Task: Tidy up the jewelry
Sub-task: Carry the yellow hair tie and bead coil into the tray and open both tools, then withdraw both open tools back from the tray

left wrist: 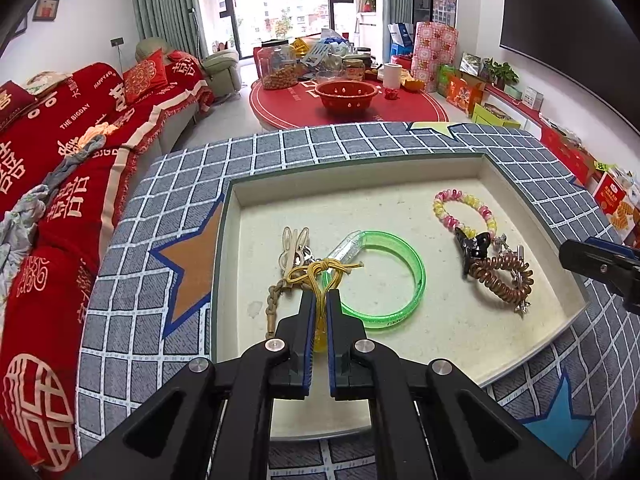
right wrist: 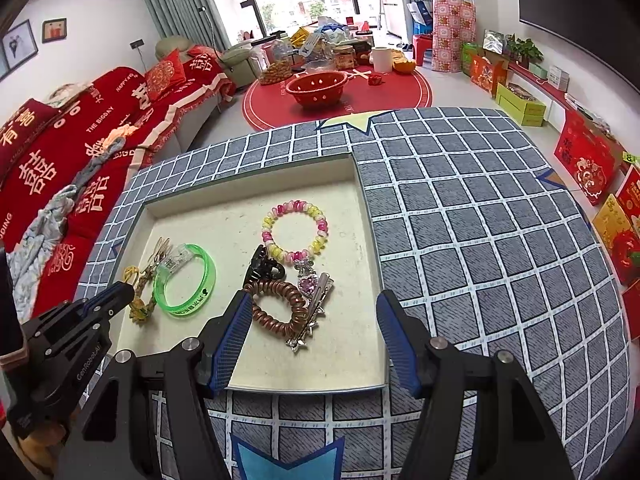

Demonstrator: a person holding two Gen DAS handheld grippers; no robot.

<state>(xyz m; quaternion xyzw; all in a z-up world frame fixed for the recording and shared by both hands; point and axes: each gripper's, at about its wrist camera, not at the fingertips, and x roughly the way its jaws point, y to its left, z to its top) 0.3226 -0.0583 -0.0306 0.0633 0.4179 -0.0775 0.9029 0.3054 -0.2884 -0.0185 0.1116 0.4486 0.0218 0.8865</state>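
A shallow white tray (left wrist: 400,190) (right wrist: 240,216) lies on a grey checked cloth. My left gripper (left wrist: 320,300) is shut on a yellow cord charm (left wrist: 320,276) at the tray's left, which also shows in the right wrist view (right wrist: 138,300). Beside it lie a green bangle (left wrist: 400,276) (right wrist: 188,280) and pale hair clips (left wrist: 294,244). To the right lie a pink-yellow bead bracelet (left wrist: 466,210) (right wrist: 294,230), a black claw clip (left wrist: 472,246) (right wrist: 262,268), a brown coil hair tie (left wrist: 502,280) (right wrist: 276,304) and a silver clip (right wrist: 314,316). My right gripper (right wrist: 316,312) is open above the coil tie.
A sofa with red covers (left wrist: 60,152) stands to the left. A round red table (left wrist: 348,108) with a red bowl and jars stands behind. Boxes (right wrist: 588,160) line the right wall. The checked cloth (right wrist: 480,220) spreads to the right of the tray.
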